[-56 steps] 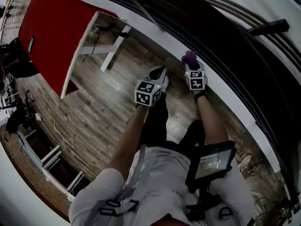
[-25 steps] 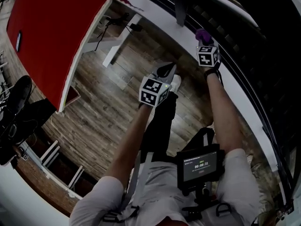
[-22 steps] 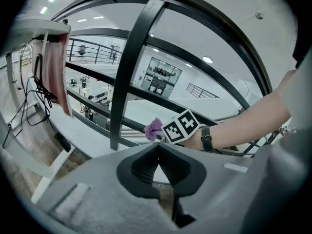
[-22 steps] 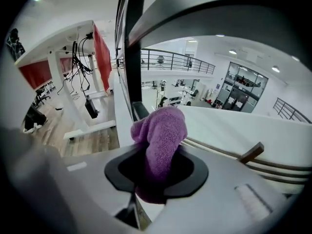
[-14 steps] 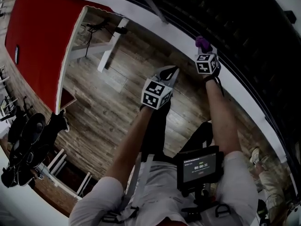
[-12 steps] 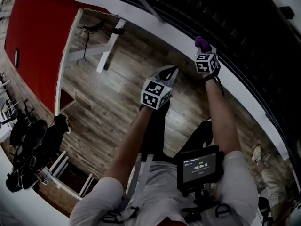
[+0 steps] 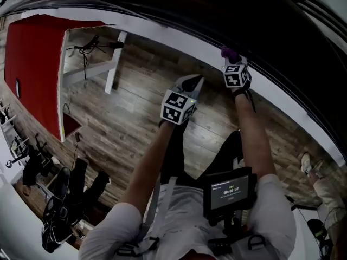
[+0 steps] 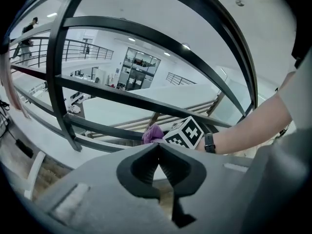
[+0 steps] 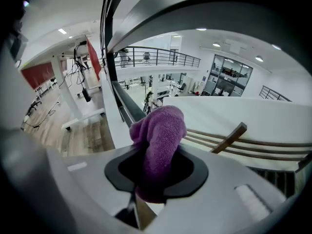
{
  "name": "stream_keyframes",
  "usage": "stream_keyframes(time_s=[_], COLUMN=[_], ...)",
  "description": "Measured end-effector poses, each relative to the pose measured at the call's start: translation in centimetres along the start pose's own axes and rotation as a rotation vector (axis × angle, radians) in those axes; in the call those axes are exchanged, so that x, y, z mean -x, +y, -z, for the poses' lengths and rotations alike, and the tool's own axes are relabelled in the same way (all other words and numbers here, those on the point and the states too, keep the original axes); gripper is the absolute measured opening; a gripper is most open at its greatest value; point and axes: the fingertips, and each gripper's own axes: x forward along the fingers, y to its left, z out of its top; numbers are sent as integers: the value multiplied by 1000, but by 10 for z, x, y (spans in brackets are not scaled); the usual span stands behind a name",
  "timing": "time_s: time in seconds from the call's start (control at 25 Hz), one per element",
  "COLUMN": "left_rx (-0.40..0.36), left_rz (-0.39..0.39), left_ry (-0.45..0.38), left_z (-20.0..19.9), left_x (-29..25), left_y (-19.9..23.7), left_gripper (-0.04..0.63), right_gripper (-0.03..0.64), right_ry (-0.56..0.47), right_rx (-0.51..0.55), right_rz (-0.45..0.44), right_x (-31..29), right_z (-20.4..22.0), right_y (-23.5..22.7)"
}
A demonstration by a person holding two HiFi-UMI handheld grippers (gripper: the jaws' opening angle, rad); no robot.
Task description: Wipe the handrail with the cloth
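Sliding the purple cloth (image 9: 161,130) along the dark handrail (image 9: 129,108), the right gripper (image 9: 157,173) stays clamped on it. The white desk frame (image 7: 108,64) now sits further left than a second ago, so the wipe has likely advanced. The left gripper (image 8: 157,152) hangs nearby, jaws together and empty.

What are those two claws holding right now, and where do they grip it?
The right gripper is shut on the purple cloth, pinching its bunched lower part; the rest bulges above the jaws. The left gripper is shut and empty.
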Motion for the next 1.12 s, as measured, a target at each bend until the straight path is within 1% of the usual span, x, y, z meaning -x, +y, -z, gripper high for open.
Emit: stream_keyframes(time_s=[0.24,0.52,0.84,0.92,1.04,1.12], left_rx=[-51,-95,-142,-157,-196,-217], left_rz=[53,101,160,165,150,166], left_ry=[36,60,83,88,91,100], left_z=[2,2,12,15,20,25], left_x=[-27,-56,-93,-101,-111,-118], left_y=[-51,-96,-163,-177,-193,-212], left_gripper=[1,2,2,2,0,0], right_gripper=[95,95,95,95,95,95], right_ry=[14,47,33,20,10,14], right_rx=[-66,-131,-160,-170,-203,-220], right_rz=[30,78,98,99,114,131], right_x=[30,60,91,98,110,123], right_z=[43,98,148,156,173,191], right_y=[-41,-88,-133,-141,-159,-174])
